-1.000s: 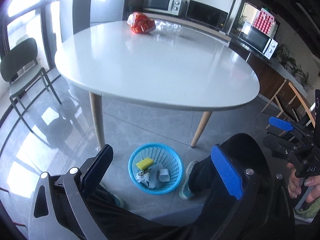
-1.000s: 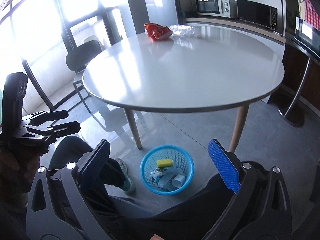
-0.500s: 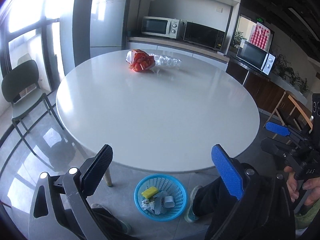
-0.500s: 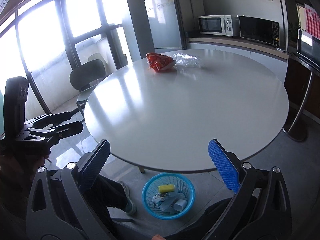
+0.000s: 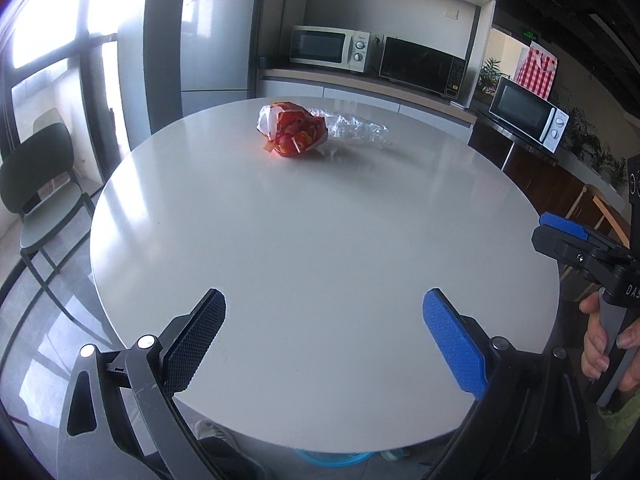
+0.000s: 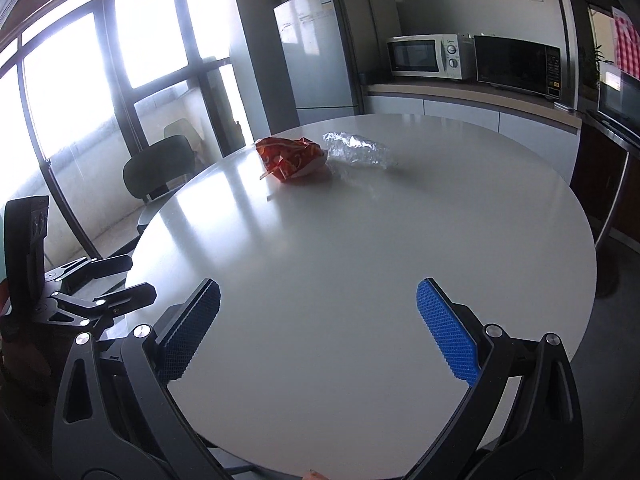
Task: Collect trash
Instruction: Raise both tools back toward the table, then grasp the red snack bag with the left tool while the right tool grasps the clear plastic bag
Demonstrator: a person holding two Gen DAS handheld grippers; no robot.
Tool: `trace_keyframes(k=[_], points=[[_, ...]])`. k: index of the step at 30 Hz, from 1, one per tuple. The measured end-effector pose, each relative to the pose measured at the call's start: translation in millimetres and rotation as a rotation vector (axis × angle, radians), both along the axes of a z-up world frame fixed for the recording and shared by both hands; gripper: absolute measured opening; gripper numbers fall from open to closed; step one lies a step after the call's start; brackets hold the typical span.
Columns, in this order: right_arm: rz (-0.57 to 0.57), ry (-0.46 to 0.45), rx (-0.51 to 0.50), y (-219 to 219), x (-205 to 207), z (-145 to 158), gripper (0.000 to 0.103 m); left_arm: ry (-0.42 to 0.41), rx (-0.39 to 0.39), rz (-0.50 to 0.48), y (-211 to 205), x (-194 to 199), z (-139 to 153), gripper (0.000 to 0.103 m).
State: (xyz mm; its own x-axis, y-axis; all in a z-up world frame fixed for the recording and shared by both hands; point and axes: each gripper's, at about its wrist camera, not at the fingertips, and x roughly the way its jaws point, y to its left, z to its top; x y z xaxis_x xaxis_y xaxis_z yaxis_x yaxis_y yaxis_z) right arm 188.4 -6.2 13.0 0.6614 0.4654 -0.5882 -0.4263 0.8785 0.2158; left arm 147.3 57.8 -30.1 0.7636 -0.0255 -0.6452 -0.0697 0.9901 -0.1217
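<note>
A crumpled red-orange snack bag (image 5: 293,129) (image 6: 291,156) lies on the far side of the round white table (image 5: 320,248) (image 6: 360,260). Beside it, to the right, rests a clear crinkled plastic wrapper (image 5: 354,126) (image 6: 356,148). My left gripper (image 5: 323,312) hovers open over the table's near edge, nothing between its fingers. My right gripper (image 6: 318,300) is open as well, empty, above the near edge. A sliver of the blue trash basket (image 5: 332,458) shows under the table rim. The right gripper also appears at the right in the left wrist view, held by a hand (image 5: 600,340).
A dark green chair (image 5: 36,184) (image 6: 160,168) stands left of the table by the windows. A fridge (image 5: 220,36) and a counter with microwaves (image 5: 328,46) line the back wall. Another microwave (image 5: 528,114) sits at the right.
Both grippers have risen from below table height to above the tabletop. The blue basket, fully visible before, is now almost hidden under the table edge. Both stay open.
</note>
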Motion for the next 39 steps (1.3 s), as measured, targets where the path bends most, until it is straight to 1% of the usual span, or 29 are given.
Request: trace_keyframes(k=[2,6,10,14,17,22,25,28,29,32,33,36,39], points=[[-0.001,0.002,-0.004,3,11,5,0.094,-0.023,-0.01,0.019,8,8,10,0.097],[-0.019,-0.011,-0.004,4,35,16,0.094,-0.037,-0.013,0.056,22,29,27,0.097],[-0.025,-0.002,-0.018,3,64,24,0.094,-0.031,-0.033,0.081,36,49,38,0.097],[-0.028,-0.004,-0.048,4,90,30,0.094,-0.026,-0.016,0.087,41,69,47,0.097],[-0.03,0.008,-0.055,5,111,32,0.094,-0.022,0.02,0.088,40,85,51,0.097],[-0.003,0.029,-0.082,17,146,31,0.094,-0.023,0.084,0.058,35,110,57,0.097],[0.016,0.057,-0.091,27,172,29,0.094,-0.011,0.129,0.05,34,128,59,0.097],[0.025,0.077,-0.117,37,199,24,0.094,0.01,0.152,0.04,34,150,59,0.097],[0.029,0.085,-0.124,41,208,22,0.094,0.018,0.174,0.025,32,159,58,0.097],[0.032,0.096,-0.14,49,233,17,0.092,0.052,0.292,-0.024,23,187,54,0.097],[0.032,0.101,-0.146,52,240,15,0.092,0.069,0.32,-0.037,22,195,51,0.097],[0.053,0.128,-0.167,63,263,7,0.086,0.114,0.365,-0.072,23,216,42,0.096],[0.099,0.185,-0.168,74,283,-4,0.083,0.141,0.398,-0.098,21,230,37,0.094]])
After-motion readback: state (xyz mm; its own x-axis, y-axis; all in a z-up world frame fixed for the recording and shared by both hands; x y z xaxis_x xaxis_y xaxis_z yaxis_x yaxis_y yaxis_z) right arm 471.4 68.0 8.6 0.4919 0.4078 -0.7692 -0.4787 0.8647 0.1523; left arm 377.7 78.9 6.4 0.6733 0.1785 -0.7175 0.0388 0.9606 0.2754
